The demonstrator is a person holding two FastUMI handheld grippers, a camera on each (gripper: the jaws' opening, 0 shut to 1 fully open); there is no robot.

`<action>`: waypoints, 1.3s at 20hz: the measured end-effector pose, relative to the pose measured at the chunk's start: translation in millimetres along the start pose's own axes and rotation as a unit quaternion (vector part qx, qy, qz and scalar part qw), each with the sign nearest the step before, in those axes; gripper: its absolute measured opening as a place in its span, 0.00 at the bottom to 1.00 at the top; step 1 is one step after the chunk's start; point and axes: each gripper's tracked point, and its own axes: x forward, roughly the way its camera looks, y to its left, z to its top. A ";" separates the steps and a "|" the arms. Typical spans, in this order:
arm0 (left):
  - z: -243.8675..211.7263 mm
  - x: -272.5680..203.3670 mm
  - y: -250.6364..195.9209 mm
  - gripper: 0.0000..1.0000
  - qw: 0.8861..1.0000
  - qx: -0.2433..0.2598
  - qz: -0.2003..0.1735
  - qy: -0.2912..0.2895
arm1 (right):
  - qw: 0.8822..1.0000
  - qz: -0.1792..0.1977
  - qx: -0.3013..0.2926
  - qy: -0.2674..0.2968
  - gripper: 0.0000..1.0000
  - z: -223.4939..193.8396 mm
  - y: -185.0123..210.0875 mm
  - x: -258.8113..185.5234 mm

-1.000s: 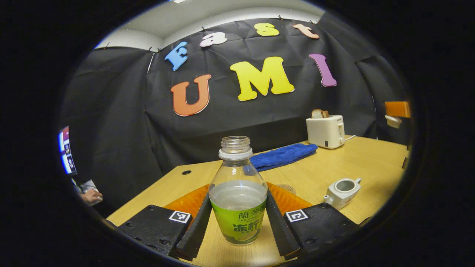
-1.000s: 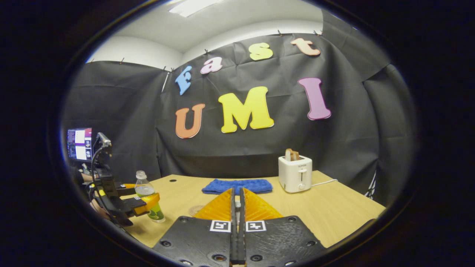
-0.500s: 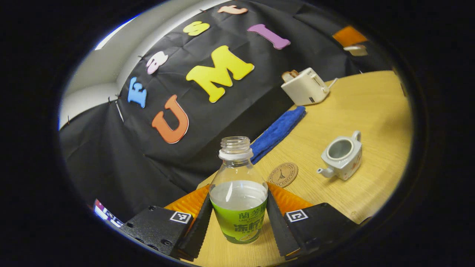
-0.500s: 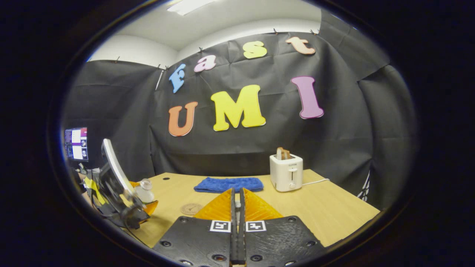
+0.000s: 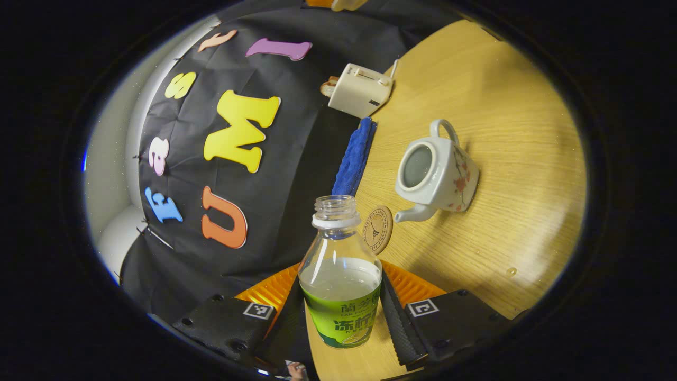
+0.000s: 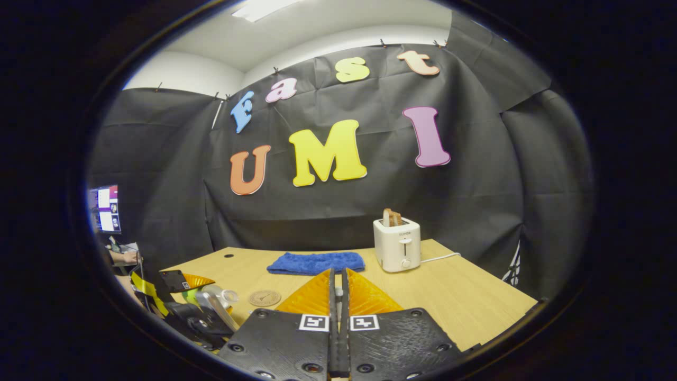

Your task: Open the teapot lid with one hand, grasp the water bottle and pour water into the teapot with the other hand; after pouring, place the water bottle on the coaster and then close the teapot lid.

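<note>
Bottle: uncapped, part full of clear liquid, green label; clamped between both fingers of the left gripper, tilted hard against the table, its mouth aimed toward the teapot and coaster.
Teapot: white with red flower marks, lid off, opening bare; stands on the table, spout pointing toward the coaster.
Coaster: round, cork-like, flat on the table just beside the spout, between bottle mouth and teapot.
Right gripper: fingers pressed together with almost no gap; whether anything is pinched there cannot be told.
Cloth: blue, folded, at the table's far edge beyond the coaster.
Toaster: white, bread in its slot, past the cloth.
Left gripper from the right gripper view: low at left, tipped over, bottle mouth near the coaster.
</note>
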 end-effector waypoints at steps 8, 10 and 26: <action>21.8 0.4 3.5 0.73 0.993 0.115 0.000 0.004 | 1.000 -0.009 0.007 -0.007 0.00 6.7 -10.5 -4.0; 23.8 2.0 5.7 0.76 0.988 0.153 -0.003 0.008 | 1.000 -0.005 0.019 -0.005 0.00 7.4 -11.7 -2.7; 33.7 4.9 17.2 0.76 0.950 0.310 -0.013 0.028 | 0.999 -0.004 0.052 -0.007 0.00 15.5 -26.5 -8.9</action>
